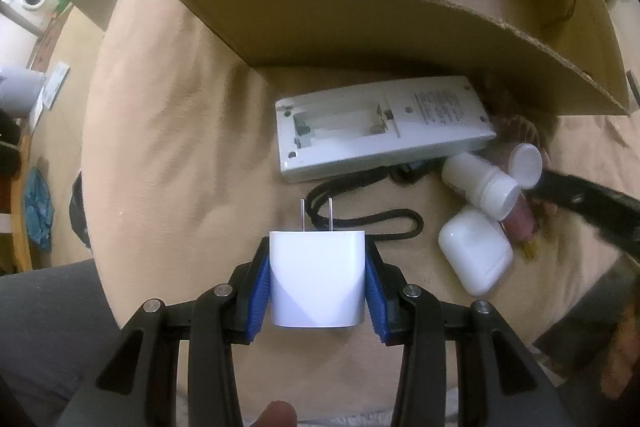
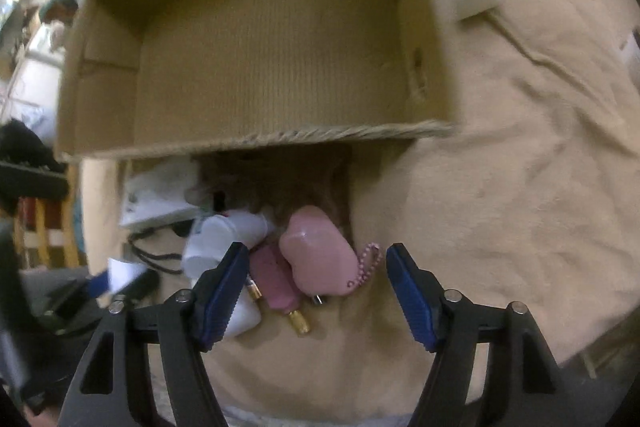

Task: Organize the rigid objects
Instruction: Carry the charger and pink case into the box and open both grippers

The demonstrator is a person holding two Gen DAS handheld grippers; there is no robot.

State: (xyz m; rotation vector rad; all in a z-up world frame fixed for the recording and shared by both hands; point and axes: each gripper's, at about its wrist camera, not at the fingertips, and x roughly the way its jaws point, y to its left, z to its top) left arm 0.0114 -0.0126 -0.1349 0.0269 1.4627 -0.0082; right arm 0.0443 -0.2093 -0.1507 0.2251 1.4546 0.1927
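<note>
While right claw (image 2: 314, 289) gapes, left claw (image 1: 318, 281) pinches charger (image 1: 318, 279).

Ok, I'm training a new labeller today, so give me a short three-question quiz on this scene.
1. True or false: the left gripper holds the white charger.
2. Between the right gripper's open jaws lies: A pink keychain, B a black cable, C a remote.
3. Fill in: the cardboard box looks ____ inside.

Key: 1 true; 2 A; 3 empty.
</note>
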